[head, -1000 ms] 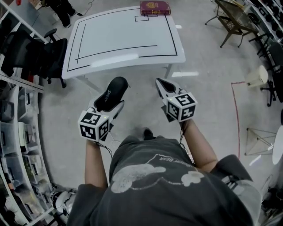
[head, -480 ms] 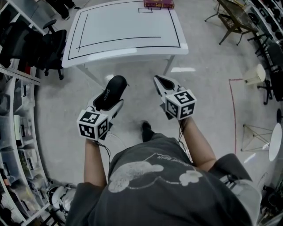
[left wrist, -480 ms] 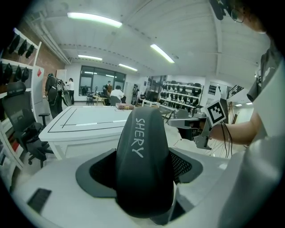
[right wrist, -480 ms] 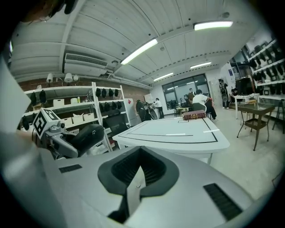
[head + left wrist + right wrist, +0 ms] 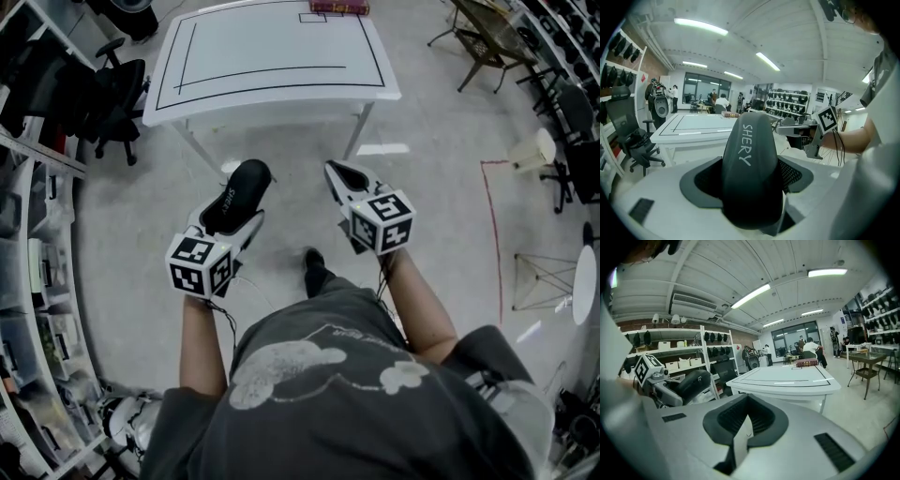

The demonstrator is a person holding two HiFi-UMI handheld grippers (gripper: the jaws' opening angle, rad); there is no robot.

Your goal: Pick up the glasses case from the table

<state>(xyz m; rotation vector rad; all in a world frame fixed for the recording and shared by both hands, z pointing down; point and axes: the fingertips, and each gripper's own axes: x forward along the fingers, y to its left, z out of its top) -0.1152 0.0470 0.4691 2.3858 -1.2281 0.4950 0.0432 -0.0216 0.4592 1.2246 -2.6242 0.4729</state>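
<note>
**Case in the left claw, off the table**

Left gripper [image 5: 228, 214]: jaws spread wide and clamped on the black glasses case [image 5: 750, 164], white lettering "SHERY" on its lid. The case sticks out past the jaw tips, held in the air over the floor [image 5: 441, 187].

Right gripper [image 5: 345, 180]: just beside the left, jaws pressed together, nothing between them.

Ahead of both claws: white table [image 5: 272, 56] marked with black tape lines. A dark red book [image 5: 338, 7] lies at its far edge.

Left of the left claw: black office chairs [image 5: 108, 94] and storage shelving [image 5: 37, 281]. Right of the right claw: a red line on the floor [image 5: 494, 234].
</note>
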